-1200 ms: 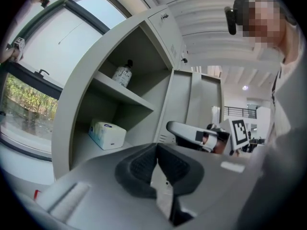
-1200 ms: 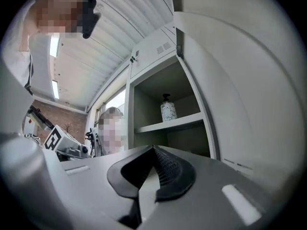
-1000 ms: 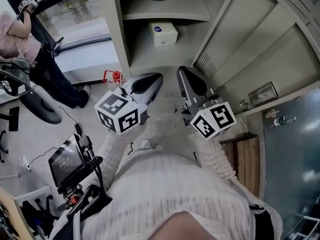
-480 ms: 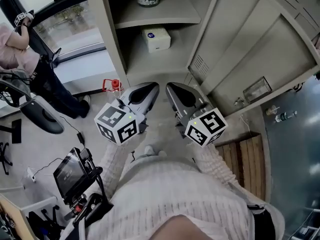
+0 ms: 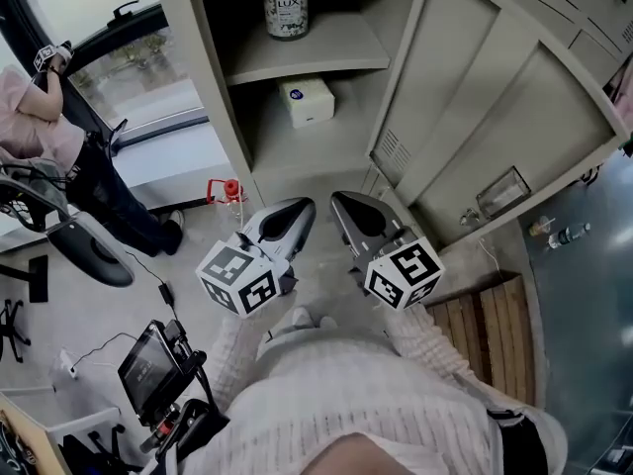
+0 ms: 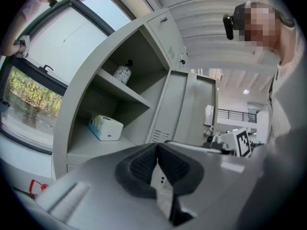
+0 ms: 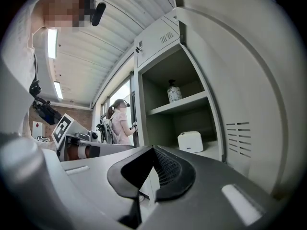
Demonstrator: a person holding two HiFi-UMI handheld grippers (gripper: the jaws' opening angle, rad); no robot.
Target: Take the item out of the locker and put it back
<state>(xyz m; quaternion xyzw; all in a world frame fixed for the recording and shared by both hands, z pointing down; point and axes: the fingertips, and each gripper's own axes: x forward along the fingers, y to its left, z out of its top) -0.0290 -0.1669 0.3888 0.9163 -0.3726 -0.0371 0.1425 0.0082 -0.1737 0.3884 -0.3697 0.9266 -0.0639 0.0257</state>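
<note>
An open grey locker stands ahead, its door swung out to the right. A bottle with a dark cap stands on the upper shelf, and a white box lies on the shelf below. Both show in the left gripper view as bottle and box, and in the right gripper view as bottle and box. My left gripper and right gripper hang side by side outside the locker, below the lower shelf. Both are shut with nothing between the pads.
A person in a pink top stands at the far left by a window. An office chair and a screen on a stand sit lower left. A small red object lies by the locker's foot. A wooden pallet lies at the right.
The view has risen, so the upper shelf and the bottle show fully. Both grippers stay close together and shut, slightly lower in the picture.
</note>
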